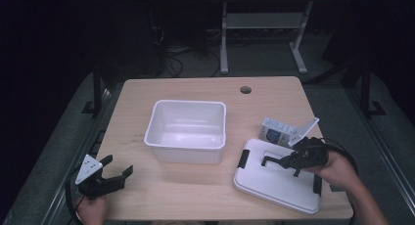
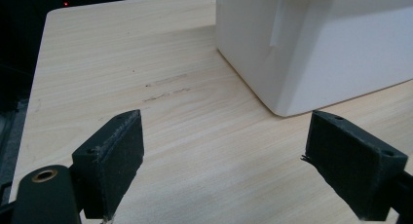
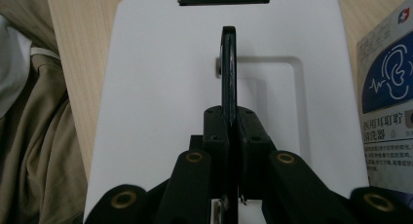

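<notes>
The right gripper [image 1: 288, 161] was closed tight on the black handle [image 3: 229, 68] of the white lid [image 1: 274, 183], its two jaws pinching the thin upright handle between them, as the right gripper view showed plainly. The handle stood on edge above a shallow rectangular recess in the lid's top. The lid lay flat on the surface [image 1: 186, 195] at the near right, with a black latch [image 1: 242, 158] at its left end and another at its right edge. The person's right hand [image 1: 337, 168] held the gripper from the right, its cable looping behind. Just beyond the lid, near the gripper, lay a small box [image 1: 279, 132] printed in blue and white, with an ear symbol visible in the right gripper view; whether the box touched the lid could not be told.

The left gripper [image 1: 115, 173] was wide open and held nothing, its jaws well apart above bare wood at the near left corner of the surface, a grey plate on top of it. The left hand [image 1: 92, 209] gripped it from below. In the left gripper view, the corner of the white tub [image 2: 311, 48] stood ahead of the jaws, not touched by them.

The tub [image 1: 187, 129] sat open and empty around the middle of the surface, between the two grippers and apart from the lid. A round hole [image 1: 245, 90] showed in the surface near its far edge.
</notes>
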`<control>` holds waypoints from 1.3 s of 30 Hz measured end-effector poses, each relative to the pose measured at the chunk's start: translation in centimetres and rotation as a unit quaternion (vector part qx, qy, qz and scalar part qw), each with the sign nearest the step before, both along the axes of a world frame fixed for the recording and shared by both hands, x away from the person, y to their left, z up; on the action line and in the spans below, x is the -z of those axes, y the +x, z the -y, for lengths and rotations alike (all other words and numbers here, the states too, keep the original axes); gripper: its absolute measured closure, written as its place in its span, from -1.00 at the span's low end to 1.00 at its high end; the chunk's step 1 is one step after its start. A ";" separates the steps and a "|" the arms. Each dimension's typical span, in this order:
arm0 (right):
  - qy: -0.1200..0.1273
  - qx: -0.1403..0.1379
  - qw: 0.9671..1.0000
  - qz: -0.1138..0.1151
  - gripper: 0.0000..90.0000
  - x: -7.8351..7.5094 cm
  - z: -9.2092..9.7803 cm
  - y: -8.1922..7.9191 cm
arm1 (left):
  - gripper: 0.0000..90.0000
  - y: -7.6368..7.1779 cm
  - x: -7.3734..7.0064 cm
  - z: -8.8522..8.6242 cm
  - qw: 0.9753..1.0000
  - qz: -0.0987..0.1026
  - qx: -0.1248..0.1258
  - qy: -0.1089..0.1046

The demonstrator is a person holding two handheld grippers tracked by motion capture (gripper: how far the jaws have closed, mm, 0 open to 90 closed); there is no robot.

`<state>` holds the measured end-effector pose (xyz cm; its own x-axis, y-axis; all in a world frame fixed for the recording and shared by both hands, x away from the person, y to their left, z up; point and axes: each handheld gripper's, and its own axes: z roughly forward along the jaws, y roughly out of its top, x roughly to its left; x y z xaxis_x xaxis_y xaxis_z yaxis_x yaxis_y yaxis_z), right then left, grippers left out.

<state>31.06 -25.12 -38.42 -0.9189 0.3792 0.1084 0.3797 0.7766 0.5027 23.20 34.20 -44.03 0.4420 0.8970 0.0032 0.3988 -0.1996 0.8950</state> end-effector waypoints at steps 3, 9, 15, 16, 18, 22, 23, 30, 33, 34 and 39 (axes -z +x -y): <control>-0.004 0.001 1.000 -0.003 0.87 0.3 -0.1 0.0 | -0.71 0.0 0.0 0.0 1.000 0.001 -0.001 -0.002; -0.009 0.002 1.000 0.000 0.87 0.7 -0.3 0.1 | -0.71 0.0 0.0 -0.1 1.000 0.000 0.000 0.000; -0.010 0.004 1.000 -0.006 0.86 1.3 -0.4 0.1 | -0.71 0.0 0.0 -0.1 1.000 0.000 0.000 -0.001; -0.010 0.004 1.000 -0.006 0.86 1.4 -0.4 0.1 | -0.71 0.0 0.0 -0.1 1.000 0.000 0.000 -0.001; -0.015 0.004 1.000 -0.007 0.86 1.5 -0.4 0.1 | -0.71 0.0 0.0 -0.1 1.000 0.000 0.000 -0.001; -0.011 0.004 1.000 -0.007 0.83 1.5 -0.4 0.0 | -0.71 0.0 0.0 0.0 1.000 0.000 0.001 -0.001; -0.008 0.005 1.000 -0.007 0.81 1.4 -0.4 -0.1 | -0.70 0.0 0.0 0.0 1.000 0.000 0.002 -0.002; 0.011 0.005 1.000 -0.005 0.77 0.6 0.1 -0.4 | -0.71 0.0 -0.1 0.0 1.000 0.002 0.002 0.000; 0.010 -0.002 1.000 -0.008 0.75 0.7 0.0 -0.7 | -0.71 0.0 -0.1 0.1 1.000 0.001 0.002 -0.001; 0.010 -0.002 1.000 -0.008 0.75 0.7 0.0 -0.7 | -0.71 0.0 -0.1 0.1 1.000 0.001 0.002 0.000; 0.012 -0.002 1.000 -0.011 0.72 0.6 0.0 -0.9 | -0.70 0.0 -0.1 0.1 1.000 0.001 0.002 0.000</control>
<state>30.18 -25.14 -39.01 -0.9174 0.3734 0.1374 0.3885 0.7660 0.5122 23.22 34.09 -43.95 0.4459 0.8951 0.0051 0.3953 -0.2021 0.8961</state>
